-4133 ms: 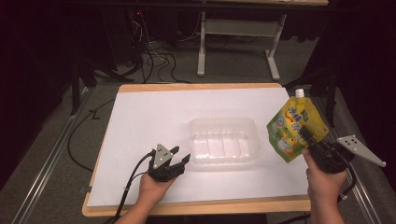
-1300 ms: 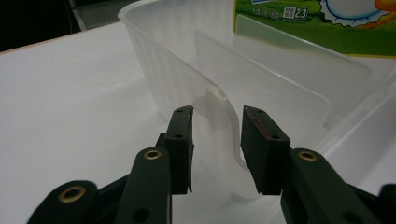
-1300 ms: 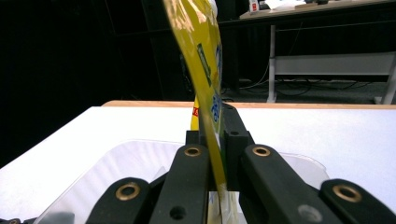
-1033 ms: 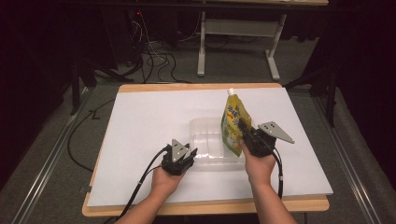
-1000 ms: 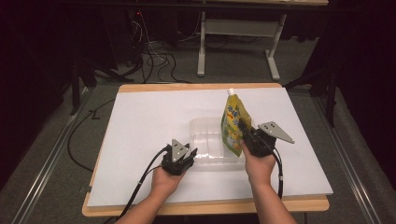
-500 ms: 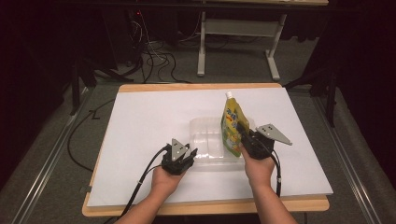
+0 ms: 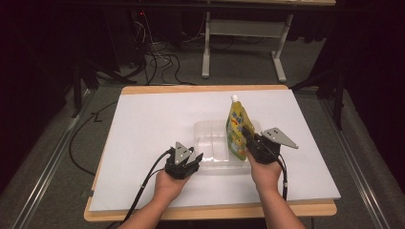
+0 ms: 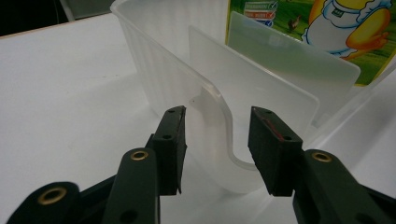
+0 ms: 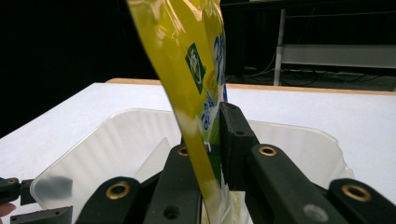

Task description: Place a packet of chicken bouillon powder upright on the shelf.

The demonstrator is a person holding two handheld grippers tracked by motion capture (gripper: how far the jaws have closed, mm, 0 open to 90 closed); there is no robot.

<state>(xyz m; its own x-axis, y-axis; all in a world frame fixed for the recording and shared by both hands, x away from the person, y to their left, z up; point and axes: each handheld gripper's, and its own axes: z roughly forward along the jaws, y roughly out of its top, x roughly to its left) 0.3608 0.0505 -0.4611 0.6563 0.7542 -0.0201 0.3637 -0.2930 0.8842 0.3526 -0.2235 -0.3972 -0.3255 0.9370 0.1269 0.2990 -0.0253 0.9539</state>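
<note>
Clear plastic makes up the one tray (image 7: 212, 143) on your table (image 7: 143, 124), and it sits near the table's front edge, slightly right of centre. One yellow pouch (image 7: 237, 129) with a white cap stands upright over the tray's right end. Your right gripper (image 7: 252, 143) has its jaws closed on the pouch's lower part; the right gripper view shows the film pinched flat between them, with the tray's ribbed wall (image 9: 116, 140) curving beyond. Your left gripper (image 7: 195, 160) sits at the tray's front-left corner. Its jaws stand partly apart, holding nothing, and the left gripper view shows the tray's rim (image 8: 224, 126) and a thin divider (image 8: 261, 88) passing between them, which the high view is too coarse to reveal. That same view catches the pouch's printed cartoon figure (image 8: 345, 23) behind the divider. White table surface lies open to the left of the tray and behind it, with less room on its right.
</note>
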